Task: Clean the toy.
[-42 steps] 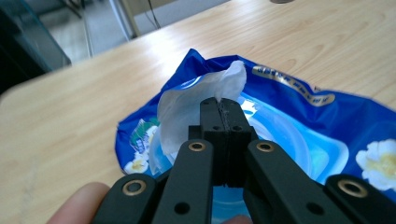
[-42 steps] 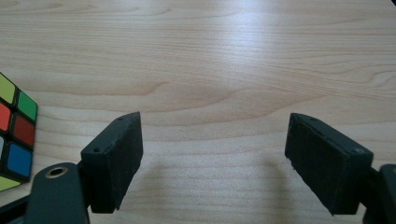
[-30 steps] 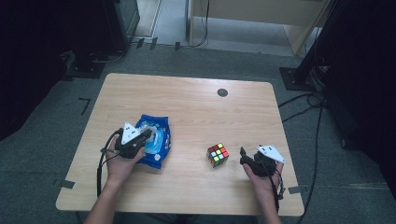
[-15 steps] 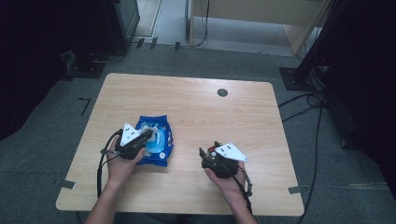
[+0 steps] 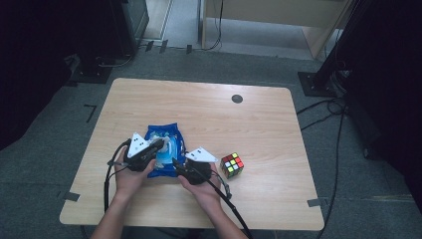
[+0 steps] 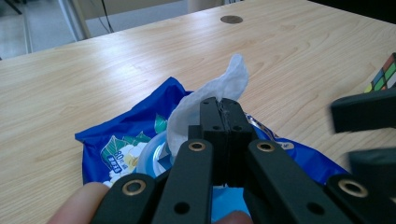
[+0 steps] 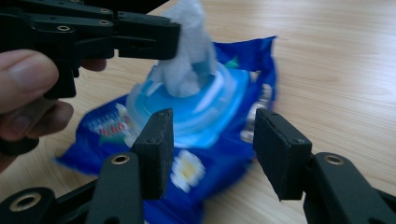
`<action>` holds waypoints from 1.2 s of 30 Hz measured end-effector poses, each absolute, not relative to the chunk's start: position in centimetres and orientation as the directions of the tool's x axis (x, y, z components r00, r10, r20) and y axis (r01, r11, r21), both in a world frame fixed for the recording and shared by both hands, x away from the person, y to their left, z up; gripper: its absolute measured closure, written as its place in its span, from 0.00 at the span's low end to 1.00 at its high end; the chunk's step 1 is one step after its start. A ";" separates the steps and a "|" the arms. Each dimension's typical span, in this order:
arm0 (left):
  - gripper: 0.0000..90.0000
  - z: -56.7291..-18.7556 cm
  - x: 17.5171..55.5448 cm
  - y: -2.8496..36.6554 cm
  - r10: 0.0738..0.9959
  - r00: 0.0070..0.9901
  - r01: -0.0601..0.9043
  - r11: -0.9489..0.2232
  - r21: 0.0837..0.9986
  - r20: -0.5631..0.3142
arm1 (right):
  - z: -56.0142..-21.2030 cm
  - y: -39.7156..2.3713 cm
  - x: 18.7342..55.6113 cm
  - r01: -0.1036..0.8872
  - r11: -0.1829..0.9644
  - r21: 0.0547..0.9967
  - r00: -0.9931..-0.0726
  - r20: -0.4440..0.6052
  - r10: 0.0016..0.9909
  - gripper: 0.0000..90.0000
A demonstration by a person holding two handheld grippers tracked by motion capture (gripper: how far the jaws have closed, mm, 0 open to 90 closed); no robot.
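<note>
**A:** Starting at the left of the high view: the left hand (image 5: 130,175) has the left gripper (image 5: 160,145) over the blue wipes pack (image 5: 166,133), which lies flat on the wooden table (image 5: 259,124), toward the near edge and a little left of middle.

**B:** And those jaws are clamped together. In the left gripper view the black pads (image 6: 223,122) pinch a white wipe (image 6: 219,91) that rises out of the pack's (image 6: 119,140) round light-blue lid opening. The free end of the wipe curls up above the pads.

**A:** Moving across, the right hand (image 5: 205,188) sits just beside the pack's right edge, and the right gripper (image 5: 179,167) points in at the pack from that side.

**B:** Its jaws have just been closing, yet they stand well apart. In the right gripper view the two pads (image 7: 156,140) frame the near side of the pack (image 7: 236,63) and its lid (image 7: 205,109), with the pack's edge lying between them. They aren't pressing on it, as far as I can see; that part of the picture is blurred.

**A:** The same view shows the left gripper (image 7: 173,39) coming in from the top left, holding the wipe (image 7: 189,60) up above the lid.

**B:** Further right, a colour cube (image 5: 232,165) rests on the table, near the right hand and untouched. A small dark round disc (image 5: 237,98) lies well apart, toward the far edge.
</note>
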State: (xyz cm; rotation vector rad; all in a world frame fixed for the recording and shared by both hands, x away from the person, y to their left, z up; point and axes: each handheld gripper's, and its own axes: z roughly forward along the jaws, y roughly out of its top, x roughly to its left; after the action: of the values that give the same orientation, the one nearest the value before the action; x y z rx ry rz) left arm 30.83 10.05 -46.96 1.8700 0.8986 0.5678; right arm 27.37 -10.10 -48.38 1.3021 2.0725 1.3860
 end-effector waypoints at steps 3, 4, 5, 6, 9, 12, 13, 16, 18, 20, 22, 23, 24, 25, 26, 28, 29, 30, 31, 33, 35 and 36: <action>1.00 -47.0 30.9 10.2 0.782 0.623 0.348 -0.266 0.899 -0.010 | -48.6 -8.4 28.0 0.502 0.136 0.854 -0.545 0.189 0.817 0.55; 1.00 -47.0 30.9 10.3 0.781 0.624 0.349 -0.266 0.899 -0.011 | -48.6 -7.8 28.1 0.502 0.145 0.853 -0.550 0.185 0.815 0.55; 1.00 -47.0 30.9 10.3 0.780 0.626 0.350 -0.263 0.899 -0.015 | -48.7 -7.3 28.3 0.499 0.159 0.852 -0.558 0.175 0.811 0.55; 1.00 -47.0 30.9 10.3 0.779 0.627 0.349 -0.259 0.900 -0.019 | -48.9 -6.8 28.4 0.499 0.168 0.850 -0.563 0.171 0.808 0.54; 1.00 -46.9 30.9 10.3 0.775 0.631 0.348 -0.255 0.902 -0.024 | -49.3 -5.6 28.7 0.514 0.184 0.838 -0.576 0.178 0.798 0.52; 1.00 -46.8 30.9 10.4 0.775 0.631 0.343 -0.245 0.907 -0.030 | -49.9 -4.9 28.9 0.516 0.208 0.831 -0.575 0.156 0.803 0.50; 1.00 -46.7 30.8 10.5 0.773 0.634 0.340 -0.241 0.909 -0.033 | -50.2 -4.7 29.0 0.520 0.219 0.825 -0.575 0.148 0.805 0.50; 1.00 -46.1 30.7 10.7 0.773 0.633 0.329 -0.230 0.916 -0.033 | -50.9 -4.5 29.2 0.546 0.244 0.802 -0.573 0.145 0.807 0.50; 1.00 -45.4 30.4 10.8 0.774 0.632 0.308 -0.221 0.925 -0.025 | -51.3 -4.6 29.5 0.571 0.249 0.783 -0.571 0.160 0.805 0.50; 1.00 -44.3 29.9 11.1 0.774 0.633 0.281 -0.199 0.939 -0.026 | -51.4 -4.6 29.6 0.576 0.242 0.781 -0.571 0.173 0.802 0.50; 1.00 -43.3 29.5 11.5 0.779 0.627 0.257 -0.174 0.951 -0.027 | -51.5 -4.6 29.7 0.575 0.242 0.781 -0.574 0.175 0.800 0.50; 1.00 -43.0 29.3 11.9 0.782 0.622 0.255 -0.160 0.954 -0.035 | -51.5 -4.7 29.7 0.573 0.243 0.783 -0.574 0.172 0.801 0.50; 1.00 -43.0 29.3 12.1 0.786 0.617 0.259 -0.154 0.953 -0.041 | -51.5 -4.7 29.7 0.572 0.242 0.784 -0.575 0.172 0.800 0.49; 0.99 -43.2 29.3 12.4 0.789 0.612 0.278 -0.150 0.949 -0.054 | -51.5 -4.7 29.7 0.569 0.242 0.786 -0.575 0.169 0.801 0.49; 0.94 -43.8 29.5 12.6 0.786 0.614 0.301 -0.140 0.943 -0.080 | -51.6 -4.7 29.7 0.569 0.243 0.786 -0.577 0.171 0.799 0.49; 0.82 -45.1 29.9 12.8 0.779 0.617 0.363 -0.153 0.919 -0.114 | -51.6 -4.8 29.7 0.568 0.241 0.787 -0.577 0.172 0.798 0.49; 0.78 -45.7 29.9 12.8 0.779 0.617 0.381 -0.171 0.909 -0.113 | -51.6 -4.8 29.7 0.568 0.241 0.787 -0.577 0.172 0.798 0.49; 0.74 -46.2 29.9 12.8 0.780 0.616 0.393 -0.189 0.900 -0.105 | -51.6 -4.8 29.7 0.567 0.243 0.787 -0.579 0.171 0.797 0.49; 0.70 -46.5 29.8 12.6 0.783 0.614 0.407 -0.205 0.890 -0.101 | -51.6 -4.8 29.7 0.569 0.241 0.786 -0.577 0.173 0.798 0.49; 0.61 -46.9 29.8 12.5 0.789 0.609 0.430 -0.239 0.871 -0.084 | -51.6 -4.8 29.7 0.567 0.241 0.788 -0.579 0.173 0.797 0.49; 0.56 -47.3 29.9 12.5 0.791 0.603 0.463 -0.246 0.852 -0.099 | -51.6 -4.8 29.7 0.564 0.240 0.790 -0.580 0.172 0.796 0.49; 0.53 -47.5 30.1 12.3 0.799 0.593 0.480 -0.251 0.841 -0.100 | -51.7 -4.8 29.7 0.562 0.240 0.791 -0.581 0.171 0.796 0.49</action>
State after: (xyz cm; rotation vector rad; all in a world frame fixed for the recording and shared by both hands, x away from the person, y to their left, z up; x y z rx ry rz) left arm 30.08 12.34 -47.49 1.9056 1.0256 0.4383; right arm 29.67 -4.83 -51.66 1.2681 2.2483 1.2578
